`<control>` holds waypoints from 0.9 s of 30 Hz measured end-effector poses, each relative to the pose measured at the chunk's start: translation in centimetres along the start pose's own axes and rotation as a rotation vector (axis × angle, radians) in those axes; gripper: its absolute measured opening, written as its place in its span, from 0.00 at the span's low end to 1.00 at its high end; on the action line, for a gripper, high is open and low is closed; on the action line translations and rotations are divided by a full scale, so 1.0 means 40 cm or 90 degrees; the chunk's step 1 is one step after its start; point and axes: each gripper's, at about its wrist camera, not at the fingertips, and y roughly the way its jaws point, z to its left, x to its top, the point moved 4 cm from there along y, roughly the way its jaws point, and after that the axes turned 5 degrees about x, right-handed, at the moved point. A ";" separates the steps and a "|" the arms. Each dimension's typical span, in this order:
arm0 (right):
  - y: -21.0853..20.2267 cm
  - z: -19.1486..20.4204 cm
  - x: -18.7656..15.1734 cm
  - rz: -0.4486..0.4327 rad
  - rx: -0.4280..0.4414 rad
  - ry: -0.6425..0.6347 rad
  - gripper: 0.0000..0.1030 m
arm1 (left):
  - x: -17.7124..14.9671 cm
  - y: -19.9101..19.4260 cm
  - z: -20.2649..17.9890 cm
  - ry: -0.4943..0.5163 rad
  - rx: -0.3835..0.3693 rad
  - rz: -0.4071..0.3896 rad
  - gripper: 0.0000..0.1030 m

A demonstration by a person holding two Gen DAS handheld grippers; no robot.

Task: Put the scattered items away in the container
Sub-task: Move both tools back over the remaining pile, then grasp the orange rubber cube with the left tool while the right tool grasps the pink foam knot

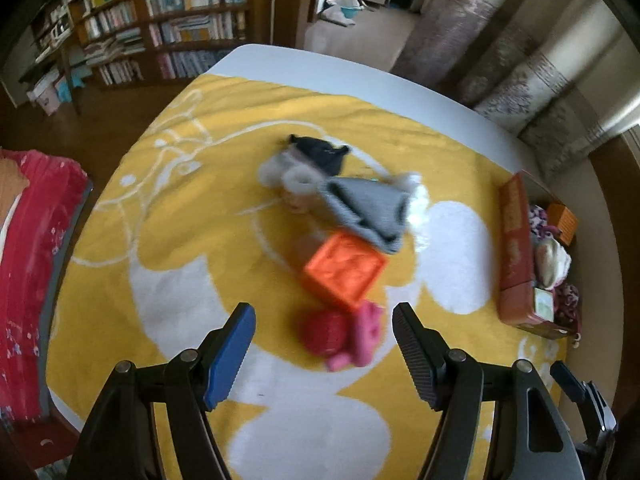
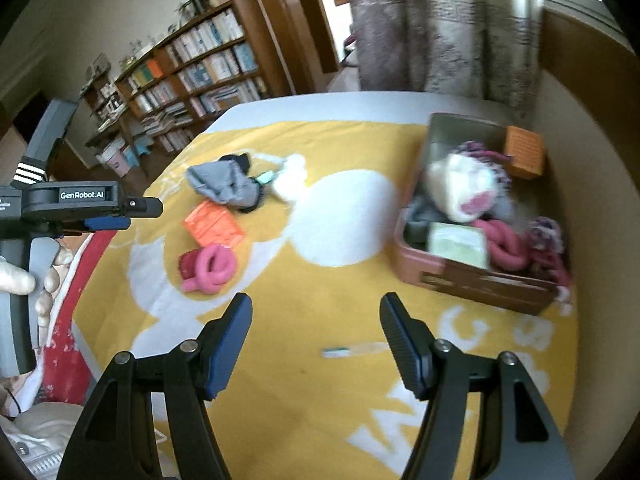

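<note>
On the yellow-and-white blanket (image 1: 224, 128) that covered the table, the scattered items lay in a loose line whose long axis ran from about 11 o'clock to 5 o'clock in the left wrist view: a dark cloth (image 1: 320, 151) farthest out, a grey knit garment (image 1: 366, 210) next, then an orange block (image 1: 344, 270), with a red ball (image 1: 322, 332) and a pink ring toy (image 1: 360, 338) nearest. The left gripper (image 1: 324, 350) hung with its jaws spread wide, grasping nothing, and the red ball and pink toy sat between the fingertips without visible contact. The right gripper (image 2: 316, 330) was likewise released, wide apart over bare blanket, with a thin pale stick-like object (image 2: 352, 350), too blurred to identify, near its right finger. The container (image 2: 476, 284), a brown rectangular box, stood at 2 o'clock in the right wrist view, already crowded with soft woolly things, a pale green box (image 2: 456, 244), and an orange box (image 2: 524, 152) at its far corner. Motion blur softened most details.
</note>
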 end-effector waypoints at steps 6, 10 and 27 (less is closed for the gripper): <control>0.085 0.089 0.016 0.040 0.025 -0.011 0.68 | 0.011 0.020 0.096 -0.022 -0.009 0.016 0.70; 0.154 0.131 0.018 0.074 0.041 0.000 0.68 | 0.013 0.034 0.143 -0.019 -0.018 0.025 0.70; 0.371 0.205 0.068 0.138 0.015 0.085 0.68 | 0.029 0.126 0.259 0.014 -0.053 0.080 0.70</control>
